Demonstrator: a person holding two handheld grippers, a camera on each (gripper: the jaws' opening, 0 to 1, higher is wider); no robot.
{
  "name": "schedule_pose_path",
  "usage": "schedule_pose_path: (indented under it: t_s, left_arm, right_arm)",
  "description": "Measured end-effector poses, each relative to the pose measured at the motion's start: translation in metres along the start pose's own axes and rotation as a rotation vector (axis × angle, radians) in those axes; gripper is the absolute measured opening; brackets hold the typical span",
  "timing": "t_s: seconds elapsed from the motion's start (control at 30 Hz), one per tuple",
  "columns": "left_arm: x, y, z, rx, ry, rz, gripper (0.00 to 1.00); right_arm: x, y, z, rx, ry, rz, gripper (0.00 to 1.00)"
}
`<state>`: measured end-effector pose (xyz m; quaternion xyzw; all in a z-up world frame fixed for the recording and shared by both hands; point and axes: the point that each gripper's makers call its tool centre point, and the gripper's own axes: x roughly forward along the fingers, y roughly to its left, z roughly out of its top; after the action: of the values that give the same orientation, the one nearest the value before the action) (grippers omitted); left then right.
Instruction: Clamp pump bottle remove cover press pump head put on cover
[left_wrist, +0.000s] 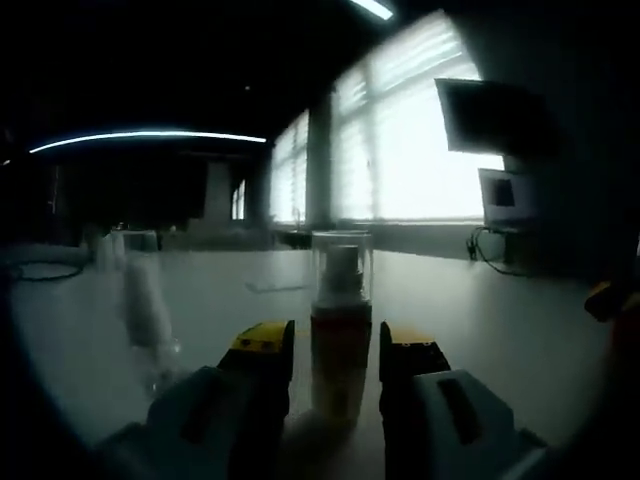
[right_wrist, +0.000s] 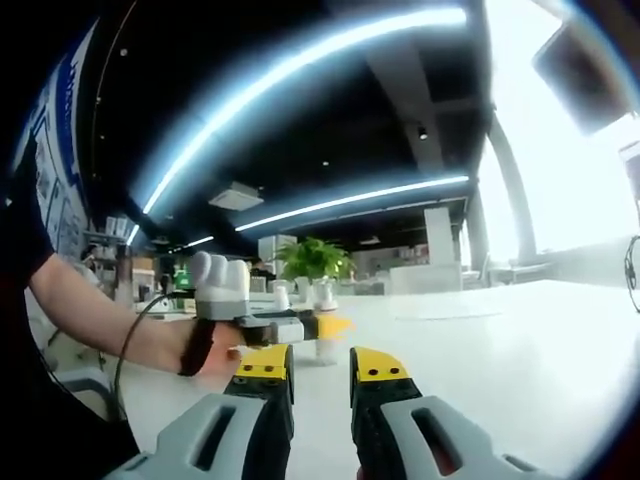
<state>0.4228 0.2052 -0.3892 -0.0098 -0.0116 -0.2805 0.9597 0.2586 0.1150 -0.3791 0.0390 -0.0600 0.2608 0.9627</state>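
A pump bottle (left_wrist: 341, 340) with an amber body and a clear cover over its pump head stands upright on the white table (left_wrist: 480, 320). My left gripper (left_wrist: 335, 348) is open, its yellow-tipped jaws on either side of the bottle's body with slim gaps. In the right gripper view the same bottle (right_wrist: 325, 347) is small and far off, at the jaw tips of the left gripper (right_wrist: 328, 327), which a hand (right_wrist: 215, 350) holds. My right gripper (right_wrist: 322, 365) hovers low over the table, open, with nothing between its jaws.
A blurred clear bottle (left_wrist: 142, 305) stands left of the pump bottle. A monitor (left_wrist: 490, 115) and cables (left_wrist: 490, 250) sit at the table's far right by bright windows. Small white bottles (right_wrist: 281, 297) and a plant (right_wrist: 314, 258) lie beyond the left gripper. A person's forearm (right_wrist: 100, 315) crosses on the left.
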Motion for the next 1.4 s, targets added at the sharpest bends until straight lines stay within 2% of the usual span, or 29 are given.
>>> schedule_pose_path:
  t_s: [0.13, 0.2, 0.43, 0.57, 0.8, 1.03, 1.27, 1.4]
  left_arm:
    - [-0.005, -0.002, -0.001, 0.020, 0.004, -0.014, 0.25]
    - [-0.011, -0.005, 0.004, 0.000, -0.012, -0.023, 0.26]
    - [-0.027, 0.008, 0.007, 0.017, -0.028, -0.016, 0.26]
    - [-0.045, 0.006, 0.010, 0.038, -0.042, -0.037, 0.26]
    - [-0.070, -0.006, 0.026, 0.044, -0.078, -0.090, 0.26]
    - [-0.087, -0.011, 0.045, 0.037, -0.107, -0.115, 0.26]
    - [-0.101, -0.010, 0.046, 0.001, -0.092, -0.135, 0.26]
    - [-0.110, -0.004, 0.036, -0.044, -0.038, -0.164, 0.26]
  right_arm:
    - [0.001, 0.000, -0.001, -0.005, 0.004, 0.000, 0.17]
    - [0.000, 0.000, 0.000, -0.004, 0.002, -0.002, 0.17]
    - [0.001, 0.003, -0.001, -0.020, 0.007, -0.007, 0.17]
    - [0.001, 0.003, -0.001, -0.019, 0.005, -0.009, 0.17]
    - [0.000, -0.006, 0.000, -0.009, -0.002, -0.022, 0.17]
    - [0.001, -0.002, 0.000, -0.013, 0.003, -0.024, 0.17]
    - [0.004, -0.001, -0.002, -0.020, 0.016, -0.015, 0.17]
    - [0.007, -0.001, -0.004, -0.020, 0.023, -0.008, 0.18]
